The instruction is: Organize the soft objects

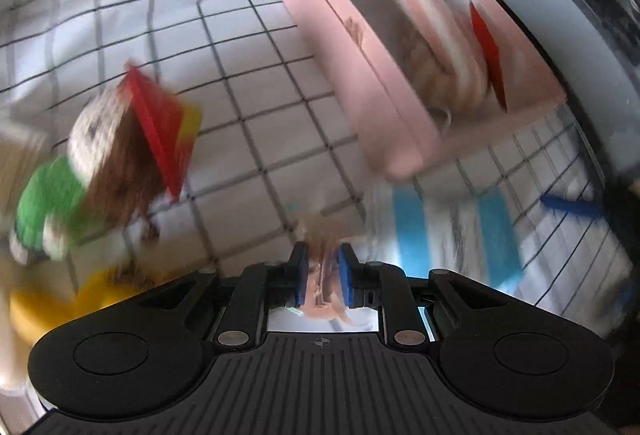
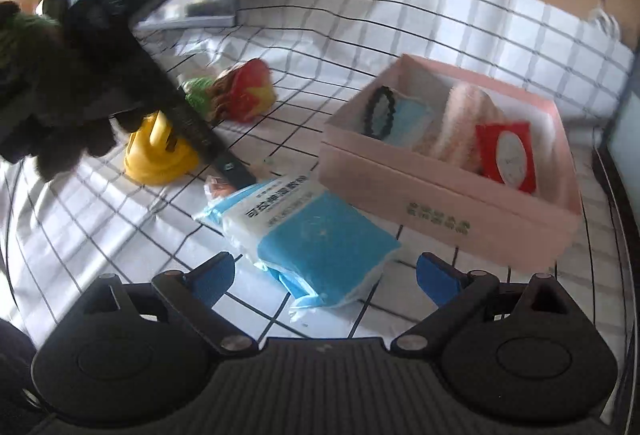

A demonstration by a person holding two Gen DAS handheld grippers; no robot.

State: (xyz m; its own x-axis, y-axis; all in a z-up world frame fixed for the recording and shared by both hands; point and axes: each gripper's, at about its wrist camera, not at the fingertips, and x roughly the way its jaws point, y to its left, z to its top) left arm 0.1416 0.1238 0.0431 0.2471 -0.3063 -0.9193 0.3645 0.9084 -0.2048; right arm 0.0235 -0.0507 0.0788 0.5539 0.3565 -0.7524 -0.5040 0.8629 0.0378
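The left gripper is clenched on a small pinkish packet, evidently bound for the pink box. The right gripper stands released over the blue-and-white pack, just beside the box. Blur hides what the packet is. The plush doll lies well apart from the box.

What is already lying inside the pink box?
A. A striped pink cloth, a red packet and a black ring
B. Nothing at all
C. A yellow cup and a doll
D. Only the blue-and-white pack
A: in the pink box lie a striped pink cloth, a red packet and a black ring.
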